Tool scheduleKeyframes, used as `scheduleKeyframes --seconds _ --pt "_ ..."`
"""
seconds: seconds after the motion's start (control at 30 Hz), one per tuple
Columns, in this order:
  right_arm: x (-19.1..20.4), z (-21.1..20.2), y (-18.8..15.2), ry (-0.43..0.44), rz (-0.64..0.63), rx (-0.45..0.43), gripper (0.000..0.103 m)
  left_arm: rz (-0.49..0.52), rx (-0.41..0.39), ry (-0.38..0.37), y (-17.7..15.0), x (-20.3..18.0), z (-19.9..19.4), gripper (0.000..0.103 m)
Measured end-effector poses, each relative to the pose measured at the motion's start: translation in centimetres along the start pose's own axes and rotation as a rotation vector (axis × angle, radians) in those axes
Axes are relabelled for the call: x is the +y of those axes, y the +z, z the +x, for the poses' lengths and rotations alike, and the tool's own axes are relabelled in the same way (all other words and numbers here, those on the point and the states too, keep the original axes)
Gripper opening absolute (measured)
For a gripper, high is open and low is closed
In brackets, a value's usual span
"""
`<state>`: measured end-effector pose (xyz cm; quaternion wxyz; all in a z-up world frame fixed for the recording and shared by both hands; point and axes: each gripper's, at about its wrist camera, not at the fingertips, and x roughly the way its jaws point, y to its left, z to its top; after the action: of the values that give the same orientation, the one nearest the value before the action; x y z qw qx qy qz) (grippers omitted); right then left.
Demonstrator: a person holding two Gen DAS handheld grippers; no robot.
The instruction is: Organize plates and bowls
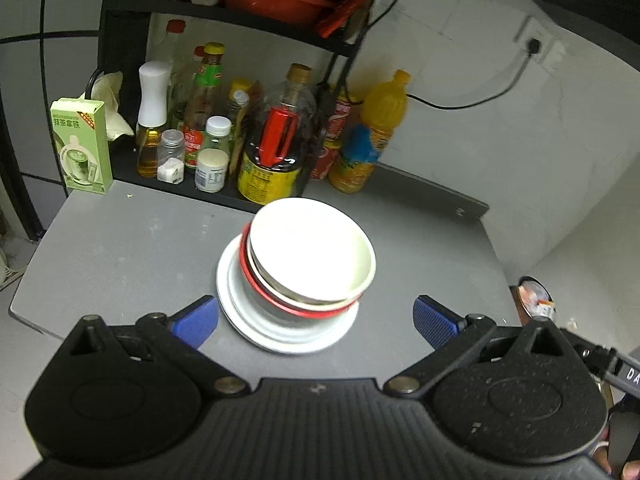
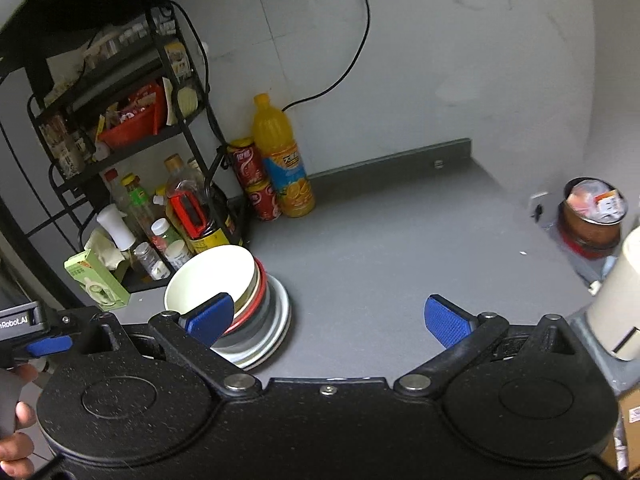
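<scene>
The left gripper (image 1: 316, 318) has its jaws wide apart with nothing between them, and so does the right gripper (image 2: 330, 316). The stack (image 1: 296, 276) sits on the grey table (image 1: 120, 256): white plates at the bottom, a red-rimmed bowl on them, a white bowl (image 1: 308, 244) tilted on top. In the left view the stack is at 12 o'clock from the gripper, apart from both pads; in the right view it lies at 10 o'clock, partly behind the left pad. Further back at 12 stand bottles on a rack (image 1: 224, 196) and an orange drink (image 1: 370, 136). At 10 a green carton (image 1: 82, 148) reads "抹茶拿铁". The grip in the right view reads "nRobot.AI"
</scene>
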<state>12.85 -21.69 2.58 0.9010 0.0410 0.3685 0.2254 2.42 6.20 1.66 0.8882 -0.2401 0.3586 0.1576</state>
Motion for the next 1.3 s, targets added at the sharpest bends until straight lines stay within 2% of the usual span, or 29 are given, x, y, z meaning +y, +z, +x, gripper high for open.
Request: scheduleKeyframes --seconds 0.27,0.57,0.87,1.0,1.3 --pt "-0.5 -4.4 -1.9 -0.045 -0.024 -0.039 0.103 0.061 -0.015 -0.061 -3.2 -1.6 -3.8 0.102" --pt "-0.1 -7.7 -3.8 -0.068 -0.052 -0.072 0.103 0.096 -0.049 -0.08 -5.9 -2.5 -7.1 0.102" --pt "0.7 -8.9 -4.9 -0.063 -0.064 -0.07 0.103 0.147 -0.083 -0.087 -7.8 -2.9 -9.7 0.102" --pt "1.2 -9.4 -5.3 -0.102 -0.087 -0.102 0.103 0.174 -0.094 -0.085 -8.2 -2.8 -10.4 0.102" --pt "1.0 -10.0 -5.9 -0.082 -0.073 -0.114 0.103 0.251 -0.102 -0.092 -9.3 -3.3 -11.3 0.102"
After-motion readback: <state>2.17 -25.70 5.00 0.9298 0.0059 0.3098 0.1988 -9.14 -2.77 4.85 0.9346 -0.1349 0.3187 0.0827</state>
